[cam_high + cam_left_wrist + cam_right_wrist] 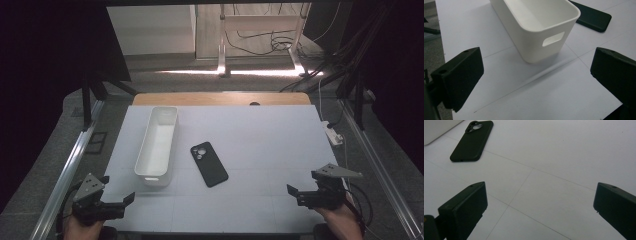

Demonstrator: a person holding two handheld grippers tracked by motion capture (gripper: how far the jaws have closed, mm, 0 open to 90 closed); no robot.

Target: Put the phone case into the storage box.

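In the left gripper view, the white bin is cut off by the top edge, so its far end is not seen. The black phone is cut off there too, and its camera end is hidden. In the right gripper view, just a corner of the bin is seen at the top left. In the high view, the person's hands are cut off by the bottom edge.
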